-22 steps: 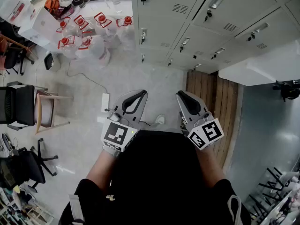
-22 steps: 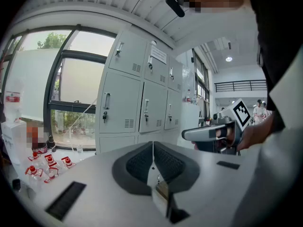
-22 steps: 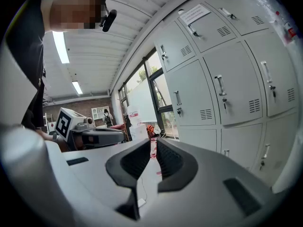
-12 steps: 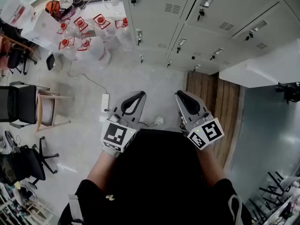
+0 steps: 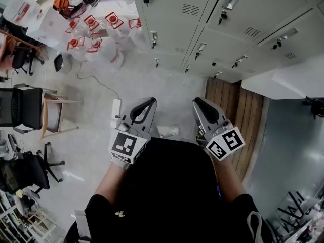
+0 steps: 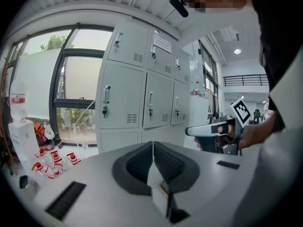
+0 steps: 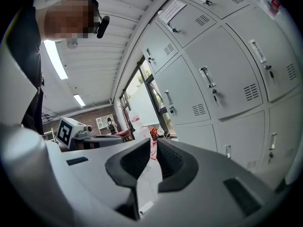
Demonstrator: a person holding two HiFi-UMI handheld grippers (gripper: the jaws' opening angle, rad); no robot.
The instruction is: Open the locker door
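Head view: the left gripper (image 5: 150, 101) and the right gripper (image 5: 198, 101) are held side by side, close to the person's dark-clothed body, both pointing forward over the grey concrete floor (image 5: 167, 85). A bank of pale grey metal lockers (image 5: 177, 14) stands along the floor's far edge, well apart from both grippers. Every door that shows is closed, each with a small handle and a key lock. Clear plastic jugs with red caps (image 5: 91, 39) cluster at the floor's far left, just beside the end locker. A white power strip (image 5: 116, 108) lies on the floor just left of the left gripper, and a black office chair (image 5: 20, 108) stands at the floor's left edge. A brown wooden plank strip (image 5: 230, 110) runs under the right gripper.

Left gripper view: the left gripper (image 6: 153, 143) has its jaws pressed together at the tips, with nothing between them. The lockers (image 6: 125, 93) rise ahead, doors closed. At the right a hand (image 6: 251, 134) holds the right gripper (image 6: 213, 131).

Right gripper view: the right gripper (image 7: 152, 143) has its jaws a narrow slit apart, and only floor shows through the gap. The lockers (image 7: 222, 79) fill the right side, untouched. The left gripper (image 7: 75, 132) shows at the left.
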